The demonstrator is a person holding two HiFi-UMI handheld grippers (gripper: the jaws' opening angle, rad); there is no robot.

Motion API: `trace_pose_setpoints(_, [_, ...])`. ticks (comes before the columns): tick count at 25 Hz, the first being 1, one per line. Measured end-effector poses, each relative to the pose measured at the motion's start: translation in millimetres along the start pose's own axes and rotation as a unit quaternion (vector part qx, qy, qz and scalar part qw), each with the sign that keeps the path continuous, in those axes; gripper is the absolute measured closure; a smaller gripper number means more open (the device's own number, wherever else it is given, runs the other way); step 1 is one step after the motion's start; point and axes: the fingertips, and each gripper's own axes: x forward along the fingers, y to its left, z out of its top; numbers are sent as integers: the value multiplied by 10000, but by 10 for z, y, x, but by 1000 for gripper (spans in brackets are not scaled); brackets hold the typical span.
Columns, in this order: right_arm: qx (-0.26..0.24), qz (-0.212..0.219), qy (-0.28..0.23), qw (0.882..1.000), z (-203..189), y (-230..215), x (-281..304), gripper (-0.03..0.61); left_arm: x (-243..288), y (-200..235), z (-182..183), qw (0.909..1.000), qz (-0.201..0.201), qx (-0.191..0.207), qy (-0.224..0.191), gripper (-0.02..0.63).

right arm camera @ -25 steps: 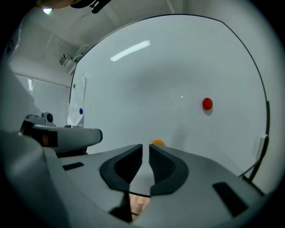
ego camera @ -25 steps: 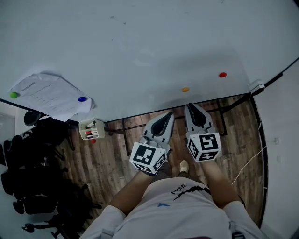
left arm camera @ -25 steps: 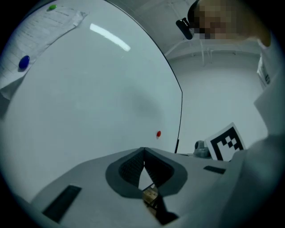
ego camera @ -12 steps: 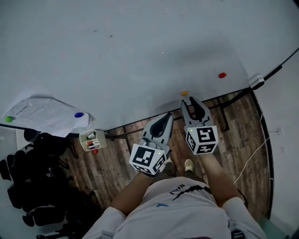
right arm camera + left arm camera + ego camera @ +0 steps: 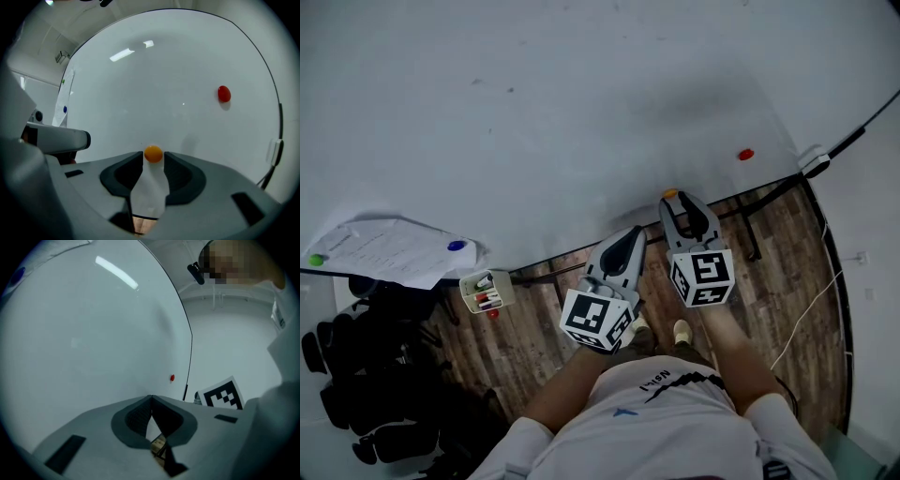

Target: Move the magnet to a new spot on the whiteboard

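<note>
Opening the right gripper's (image 5: 677, 199) jaws at the whiteboard's (image 5: 581, 112) bottom edge, either side of the magnet (image 5: 153, 153), without pressing it. Holding the left gripper's (image 5: 151, 398) jaws fully together on nothing, below that edge. Near the right edge, a red magnet (image 5: 745, 154). At the bottom edge, leftward, a cup (image 5: 485, 289) with markers (image 5: 484, 298) inside.

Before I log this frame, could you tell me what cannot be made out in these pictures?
Print on the paper sheet: too small, head view.
Contents of the marker holder: too small, head view.
Whether the right claw, its jaws opening, touches the orange magnet between them: too close to tell, right gripper view.
</note>
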Motion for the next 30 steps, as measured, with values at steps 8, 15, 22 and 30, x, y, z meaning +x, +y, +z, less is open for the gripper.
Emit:
trace_pose_setpoints(8, [-29, -112, 6, 9999, -1, -7, 65, 446, 41, 44, -2, 10000, 22, 16, 35, 601])
trace_pose_setpoints(15, [22, -106, 1, 9999, -1, -18, 59, 448, 38, 54, -1, 10000, 59, 20, 38, 601])
trace_pose_setpoints(22, [49, -76, -33, 10000, 36, -30, 46, 448, 2, 39, 9, 9999, 114, 23, 9, 601])
trace_pose_setpoints(30, [43, 12, -23, 10000, 21, -16, -108, 448, -2, -55, 14, 9999, 133, 38, -12, 601])
